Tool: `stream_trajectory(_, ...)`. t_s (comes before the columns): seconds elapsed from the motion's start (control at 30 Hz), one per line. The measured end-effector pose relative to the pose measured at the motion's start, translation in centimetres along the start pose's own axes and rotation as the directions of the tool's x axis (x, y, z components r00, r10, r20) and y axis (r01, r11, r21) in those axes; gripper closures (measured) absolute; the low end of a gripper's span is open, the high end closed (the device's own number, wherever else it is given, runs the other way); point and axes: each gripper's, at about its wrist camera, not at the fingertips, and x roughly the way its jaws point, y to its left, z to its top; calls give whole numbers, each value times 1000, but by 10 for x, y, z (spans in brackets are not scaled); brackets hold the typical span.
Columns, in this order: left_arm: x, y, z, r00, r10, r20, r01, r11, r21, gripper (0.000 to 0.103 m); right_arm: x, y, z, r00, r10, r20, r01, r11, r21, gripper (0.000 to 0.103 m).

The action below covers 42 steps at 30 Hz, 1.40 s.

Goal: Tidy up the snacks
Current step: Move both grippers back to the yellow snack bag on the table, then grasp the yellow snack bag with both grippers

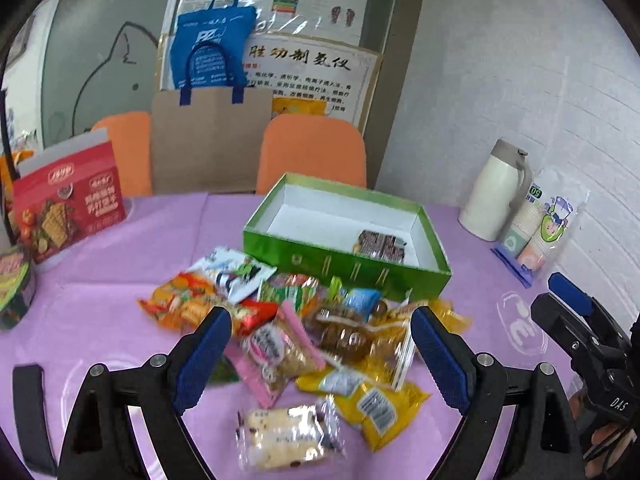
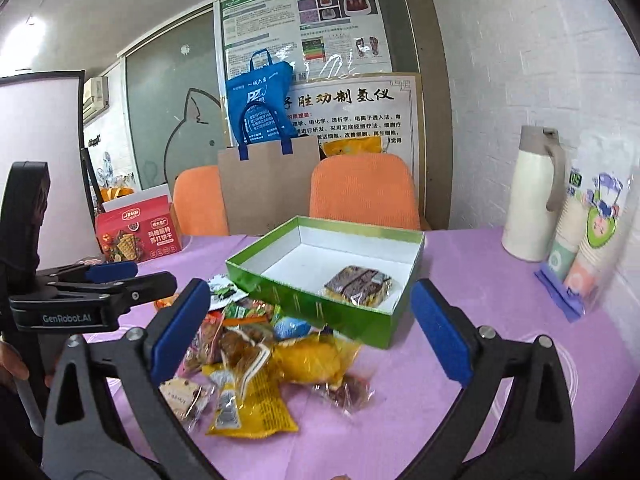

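A heap of wrapped snacks (image 1: 304,320) (image 2: 256,356) lies on the purple tablecloth in front of a green box (image 1: 320,258) (image 2: 280,286) with a white inside. One dark-wrapped snack (image 1: 380,244) (image 2: 358,284) lies in the box's near right corner. My left gripper (image 1: 320,344) is open above the heap, its blue pads either side of a pink-edged packet (image 1: 276,350) and a yellow packet (image 1: 372,400). My right gripper (image 2: 310,320) is also open, over the heap's right side near the box's front wall. Nothing is held by either one.
A red cracker box (image 1: 68,208) (image 2: 138,236) stands at the back left. A cream thermos jug (image 1: 494,196) (image 2: 530,200) and a pack of paper cups (image 1: 540,224) (image 2: 588,240) stand at the right by the wall. Two orange chairs (image 1: 312,152) and a cardboard bag stand behind the table.
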Motion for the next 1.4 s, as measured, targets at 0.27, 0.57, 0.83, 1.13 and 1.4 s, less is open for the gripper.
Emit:
stream_trajectory(0.27,0,25,-66,992,64,-112,-66,998,-12,10,25,8,-63,980,69,-186,-59,997,59,8)
stream_trajectory(0.57,3,40,-88,982,57,-179,-59,998,-8,10,71,39,-84,938,133,-320,-143,990,-6,9)
stream_trajectory(0.83,8,33,-83,980,-18,-200,15,1000,-17,10,83,34,-99,904,108,-413,-139,989,-46,46)
stream_trajectory(1.13,35,-9,-72,962,-131,-240,148,988,53,11,44,8,-109,911,56,-409,-83,995,-47,35)
stream_trajectory(1.4,82,-34,-65,896,-279,-346,294,956,-9,20,30,-6,-114,904,98,-415,-92,995,36,24)
